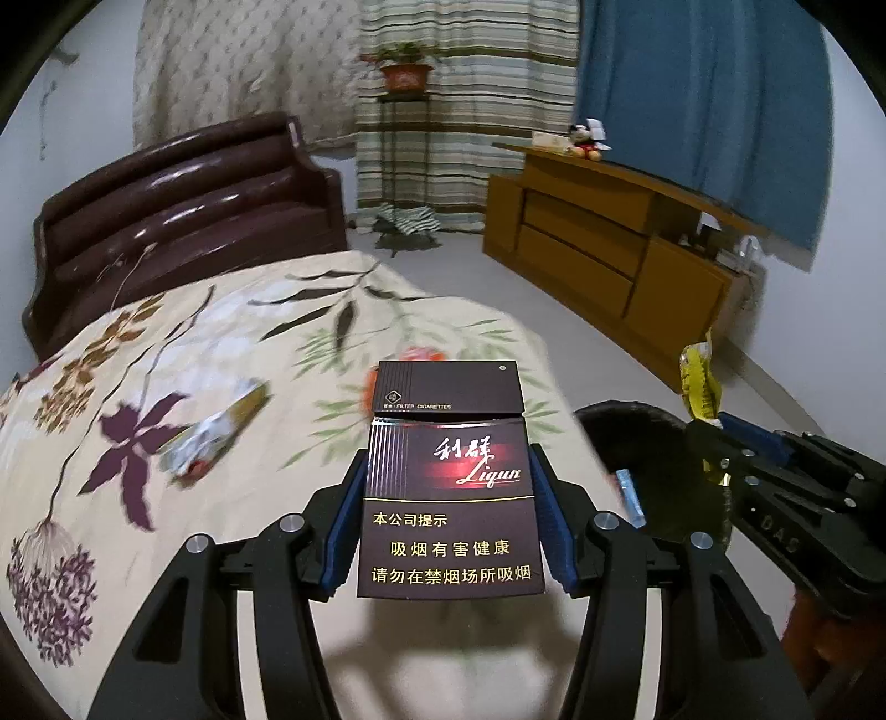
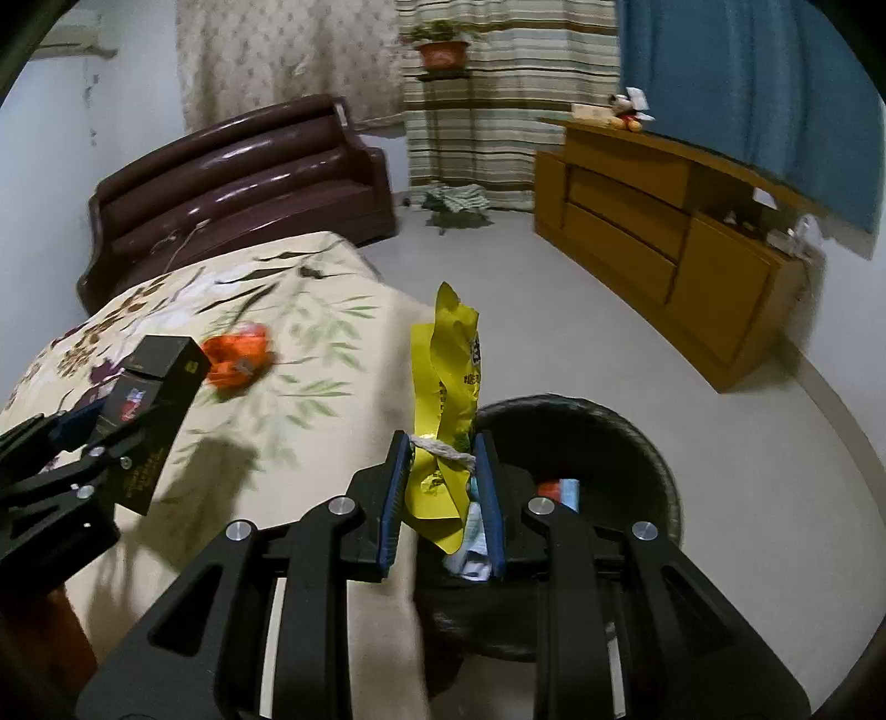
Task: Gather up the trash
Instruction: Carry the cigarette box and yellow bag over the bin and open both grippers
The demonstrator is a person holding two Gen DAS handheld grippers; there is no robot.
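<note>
My left gripper [image 1: 449, 471] is shut on a dark maroon cigarette pack [image 1: 448, 482], held upright over the floral bedspread [image 1: 166, 354]; the same pack [image 2: 149, 404] shows at the left of the right wrist view. My right gripper [image 2: 443, 448] is shut on a crumpled yellow wrapper [image 2: 446, 387], which shows again at the right edge as the wrapper [image 1: 700, 387]. It hangs at the rim of a dark round bin [image 2: 626, 437] on the floor beside the bed. The bin [image 1: 664, 443] holds some trash. A silver wrapper [image 1: 213, 432] and an orange wrapper [image 2: 238, 360] lie on the bed.
A dark brown headboard [image 2: 238, 183] stands behind the bed. A wooden dresser [image 2: 675, 238] runs along the right wall under a blue curtain [image 2: 747, 83]. A potted plant [image 2: 440, 50] on a stand sits by the striped curtain. Grey floor [image 2: 554, 310] lies between bed and dresser.
</note>
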